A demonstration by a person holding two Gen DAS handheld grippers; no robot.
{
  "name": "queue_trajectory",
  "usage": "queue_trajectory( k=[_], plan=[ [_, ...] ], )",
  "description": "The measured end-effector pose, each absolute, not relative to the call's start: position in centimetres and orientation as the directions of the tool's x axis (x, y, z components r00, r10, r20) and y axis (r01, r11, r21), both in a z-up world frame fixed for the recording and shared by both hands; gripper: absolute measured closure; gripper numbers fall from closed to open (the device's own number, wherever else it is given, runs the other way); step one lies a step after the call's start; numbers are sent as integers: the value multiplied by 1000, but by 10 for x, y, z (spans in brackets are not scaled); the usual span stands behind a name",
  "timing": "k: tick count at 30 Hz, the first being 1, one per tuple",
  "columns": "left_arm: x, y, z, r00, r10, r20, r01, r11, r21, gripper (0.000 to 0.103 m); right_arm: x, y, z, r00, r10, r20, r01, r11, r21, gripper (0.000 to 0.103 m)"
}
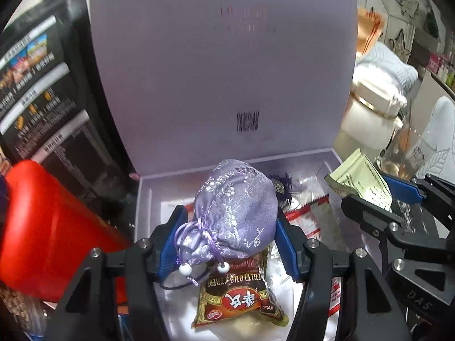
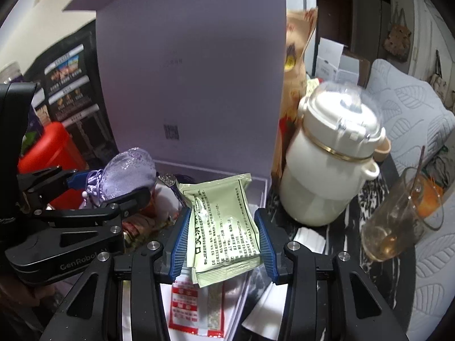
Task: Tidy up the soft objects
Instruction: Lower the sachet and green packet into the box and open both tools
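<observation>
My left gripper is shut on a lilac brocade drawstring pouch, held just above the open lavender box. Two white beads dangle from the pouch's cord. Below it in the box lies a brown snack packet. My right gripper is shut on a pale green sachet with black print, held over the box's right half. Under it a red-and-white sachet lies in the box. Each gripper shows in the other's view: the right one and the left one with the pouch.
The box's raised lid stands behind both grippers. A red container and a black printed package sit at the left. A cream lidded pot and a glass with a spoon stand to the right on the dark table.
</observation>
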State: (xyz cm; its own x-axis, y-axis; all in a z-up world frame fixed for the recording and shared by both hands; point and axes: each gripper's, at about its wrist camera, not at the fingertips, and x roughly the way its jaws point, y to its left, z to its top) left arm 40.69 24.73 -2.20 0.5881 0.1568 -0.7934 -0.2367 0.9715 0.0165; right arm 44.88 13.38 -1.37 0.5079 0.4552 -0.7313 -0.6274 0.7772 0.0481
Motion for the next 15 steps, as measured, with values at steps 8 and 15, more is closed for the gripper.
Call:
queue_trajectory(
  k=[8, 15],
  plan=[
    [418, 254, -36, 548, 161, -821, -257, 966, 17, 44, 450, 140, -36, 512, 400, -761, -617, 787, -1, 57],
    [425, 246, -33, 543, 175, -821, -264, 964, 30, 44, 445, 143, -35, 507, 384, -771, -616, 788, -12, 54]
  ],
)
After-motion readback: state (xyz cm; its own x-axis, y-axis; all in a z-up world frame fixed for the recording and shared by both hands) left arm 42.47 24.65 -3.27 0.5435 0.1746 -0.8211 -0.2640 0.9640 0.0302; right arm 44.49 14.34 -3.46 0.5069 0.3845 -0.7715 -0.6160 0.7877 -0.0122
